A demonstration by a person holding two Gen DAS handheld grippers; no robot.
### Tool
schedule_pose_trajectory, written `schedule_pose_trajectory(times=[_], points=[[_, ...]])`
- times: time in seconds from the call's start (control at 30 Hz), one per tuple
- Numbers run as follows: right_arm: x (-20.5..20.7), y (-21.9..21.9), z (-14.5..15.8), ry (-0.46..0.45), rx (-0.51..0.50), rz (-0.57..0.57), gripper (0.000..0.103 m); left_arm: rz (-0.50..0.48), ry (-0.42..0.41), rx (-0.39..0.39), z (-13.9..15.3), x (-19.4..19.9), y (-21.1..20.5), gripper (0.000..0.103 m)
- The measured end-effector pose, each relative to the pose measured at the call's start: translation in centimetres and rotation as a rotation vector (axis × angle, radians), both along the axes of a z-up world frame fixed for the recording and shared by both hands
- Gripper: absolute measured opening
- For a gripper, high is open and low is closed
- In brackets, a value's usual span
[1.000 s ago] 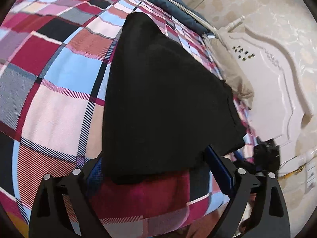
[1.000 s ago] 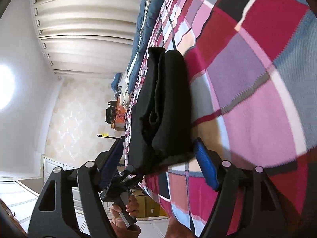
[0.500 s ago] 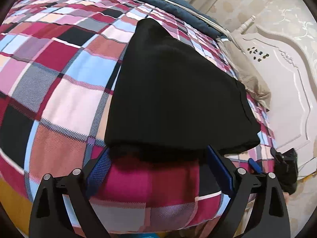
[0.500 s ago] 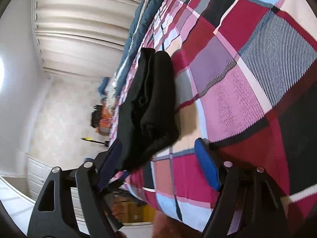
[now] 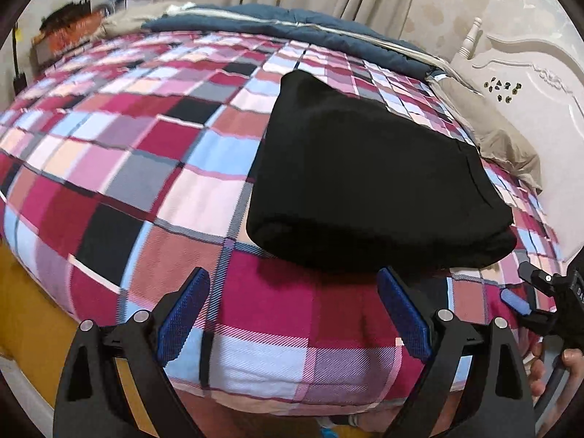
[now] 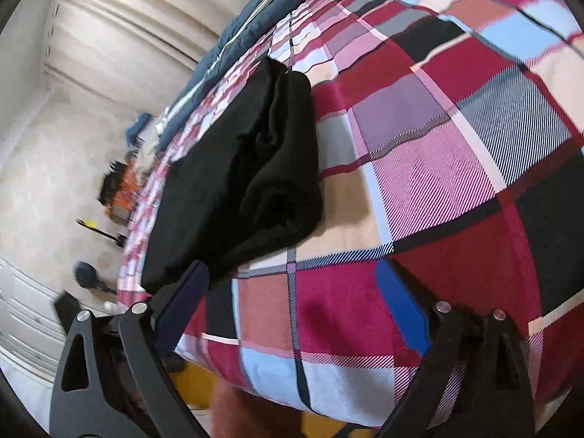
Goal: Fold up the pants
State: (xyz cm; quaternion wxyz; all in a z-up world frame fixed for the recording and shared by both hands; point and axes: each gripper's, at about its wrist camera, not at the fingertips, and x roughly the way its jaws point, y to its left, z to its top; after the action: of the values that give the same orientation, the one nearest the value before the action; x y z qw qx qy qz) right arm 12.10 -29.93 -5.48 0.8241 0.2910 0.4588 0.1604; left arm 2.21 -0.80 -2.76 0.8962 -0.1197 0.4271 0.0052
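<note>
The black pants (image 5: 368, 182) lie folded in a compact stack on the plaid bedspread (image 5: 127, 168). My left gripper (image 5: 292, 310) is open and empty, just short of the stack's near edge. The other gripper (image 5: 547, 299) shows at the right edge of the left wrist view, in a hand. In the right wrist view the folded pants (image 6: 248, 175) lie at left of centre. My right gripper (image 6: 295, 303) is open and empty, off the fabric, its left finger close to the stack's corner.
A blue duvet (image 5: 292, 29) lies bunched along the far side of the bed, with a beige pillow (image 5: 496, 131) by the white headboard (image 5: 529, 84). Curtains (image 6: 138, 18) hang behind. The bed's near edge drops to a yellow base (image 5: 33, 328).
Both grippers have pulled back from the folded pants, which were between the open fingers one second ago. The pants stay put on the bed.
</note>
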Motion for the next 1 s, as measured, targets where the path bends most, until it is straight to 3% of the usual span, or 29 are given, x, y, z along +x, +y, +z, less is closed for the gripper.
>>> schedule_pose_trajectory(times=[0.33, 0.77, 1.0], points=[[-2.2, 4.6, 1.3, -0.064, -0.405, -0.032, 0.094, 0.046, -0.019, 0.032, 0.5, -1.6, -0.3, 0.092], [-3.5, 5.4, 1.8, -0.087, -0.460, -0.059, 0.095, 0.007, -0.032, 0.102, 0.3, -2.7, -2.4, 0.092], [-3.6, 5.8, 1.9, -0.088, -0.458, -0.055, 0.095, -0.003, -0.050, 0.092, 0.6, -3.0, -2.8, 0.092]])
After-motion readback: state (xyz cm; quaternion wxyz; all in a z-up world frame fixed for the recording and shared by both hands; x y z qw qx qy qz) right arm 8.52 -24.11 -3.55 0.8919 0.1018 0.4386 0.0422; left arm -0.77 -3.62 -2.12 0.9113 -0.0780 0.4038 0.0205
